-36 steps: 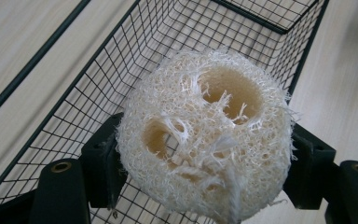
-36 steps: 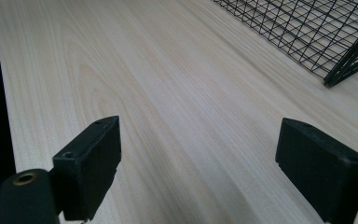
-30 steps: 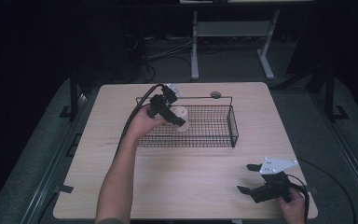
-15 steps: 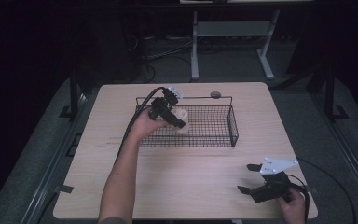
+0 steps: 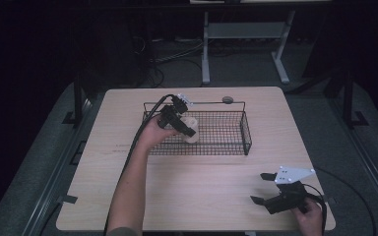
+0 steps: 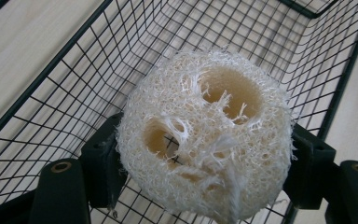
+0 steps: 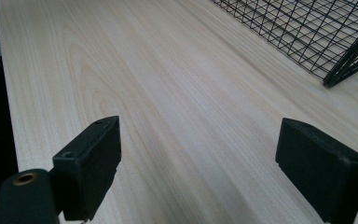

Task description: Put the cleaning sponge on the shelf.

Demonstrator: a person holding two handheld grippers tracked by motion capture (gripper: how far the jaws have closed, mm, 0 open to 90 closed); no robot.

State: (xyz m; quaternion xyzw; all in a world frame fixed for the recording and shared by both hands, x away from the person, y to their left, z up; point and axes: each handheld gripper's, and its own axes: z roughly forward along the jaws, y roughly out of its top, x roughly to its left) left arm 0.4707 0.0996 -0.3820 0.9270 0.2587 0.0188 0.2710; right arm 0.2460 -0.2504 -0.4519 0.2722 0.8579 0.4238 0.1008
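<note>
Loofah slice point(image 6: 205, 140) clamped between left gripper point(image 6: 205, 172) jaws, lower edge cut off in the left gripper view; in the high view partly hidden behind the gripper point(image 5: 177, 123), just a pale blob point(image 5: 191, 133). Held inside wire basket point(image 5: 226, 147), left end, above the mesh floor; contact with the mesh unclear. Flat holed face toward the camera, axis along the jaws' line of sight. Right gripper point(image 5: 268, 189) spread wide, holding nothing, low over light wood table point(image 5: 202, 187), near right corner. Small dark disc point(image 5: 227, 100) behind basket. Dark room, grey floor, desk frame point(image 5: 241, 44) beyond.
</note>
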